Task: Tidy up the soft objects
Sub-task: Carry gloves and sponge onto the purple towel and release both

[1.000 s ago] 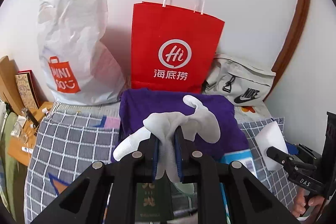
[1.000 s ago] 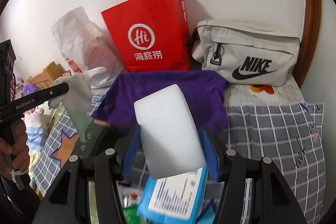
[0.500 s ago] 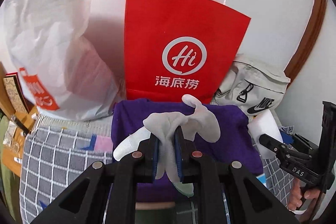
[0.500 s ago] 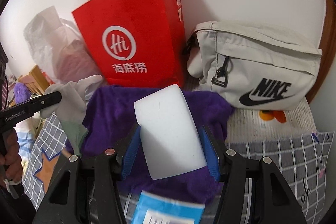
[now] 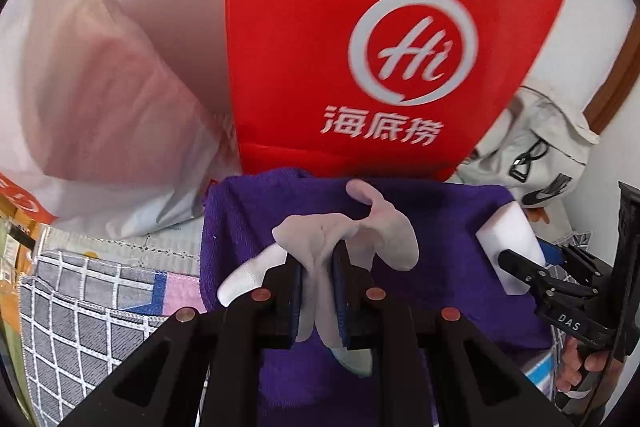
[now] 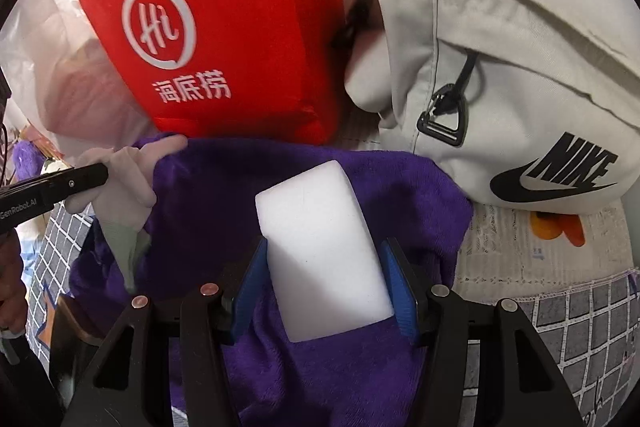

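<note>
My left gripper [image 5: 317, 263] is shut on a pale grey-white sock [image 5: 384, 235] and holds it above a purple towel [image 5: 256, 215] on the bed. The sock also shows in the right wrist view [image 6: 124, 183], at the left over the towel's edge. My right gripper [image 6: 326, 267] is shut on a white sponge block [image 6: 320, 243] above the same purple towel [image 6: 400, 195]. In the left wrist view the sponge [image 5: 508, 239] and the right gripper [image 5: 532, 277] sit at the towel's right edge.
A red paper bag [image 5: 360, 27] stands close behind the towel against the wall. A white plastic bag [image 5: 100, 99] is to its left, a beige Nike bag [image 6: 500, 67] to its right. A grey checked cover [image 5: 80, 315] lies on the bed.
Both grippers have moved forward toward the red bag and over the purple towel, which now fills the lower view. Both keep hold of the sock and the sponge.
</note>
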Motion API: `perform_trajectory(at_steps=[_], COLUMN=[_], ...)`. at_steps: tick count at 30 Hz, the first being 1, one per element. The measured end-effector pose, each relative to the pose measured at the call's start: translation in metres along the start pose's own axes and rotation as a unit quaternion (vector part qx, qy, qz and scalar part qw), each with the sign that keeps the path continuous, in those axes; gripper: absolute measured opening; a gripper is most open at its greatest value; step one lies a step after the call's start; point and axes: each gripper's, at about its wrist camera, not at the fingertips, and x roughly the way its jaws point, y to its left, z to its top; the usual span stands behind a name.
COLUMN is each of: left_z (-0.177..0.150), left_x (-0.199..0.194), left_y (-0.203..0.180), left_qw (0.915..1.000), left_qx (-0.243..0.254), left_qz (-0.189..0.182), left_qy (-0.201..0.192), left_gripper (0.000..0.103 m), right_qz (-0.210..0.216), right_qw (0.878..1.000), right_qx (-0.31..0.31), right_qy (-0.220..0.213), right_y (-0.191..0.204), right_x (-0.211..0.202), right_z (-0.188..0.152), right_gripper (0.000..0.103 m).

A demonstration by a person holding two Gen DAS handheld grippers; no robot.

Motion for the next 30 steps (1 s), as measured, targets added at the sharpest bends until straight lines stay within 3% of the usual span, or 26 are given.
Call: perform_trajectory(at_steps=[18,21,23,24,30], left_z=[0.000,0.000,0.001,0.000,-0.006], left_x=[0.034,0.036,0.036,0.034,0.004], left_y=[0.000,-0.002,-0.005,-0.005,-0.011], left_qw=[0.9993,0.9989,0.9985,0.9984,0.9980], left_qx=[0.013,0.016,0.014,0.014,0.023], left_qz=[0.020,0.025,0.032,0.035,0.049], left_qy=[0.030,0.036,0.043,0.043,0.031], left_gripper=[0.017,0.024,0.044,0.049,0.057], right_qz=[-0.001,0.003,0.000,-0.002,-0.011], right_qw=[0.999,0.999,0.999,0.999,0.999], right_qx=[0.001,-0.006,-0.018,-0.024,-0.033], right_qy=[0.041,0.045,0.041,0.038,0.017], right_y=[0.003,0.006,0.012,0.015,0.028], right_x=[0.030,0.035,0.033,0.031,0.003], right_z=[-0.005,0.001,0.002,0.001,-0.006], right_gripper=[0.058,0.065,0.072,0.078,0.081])
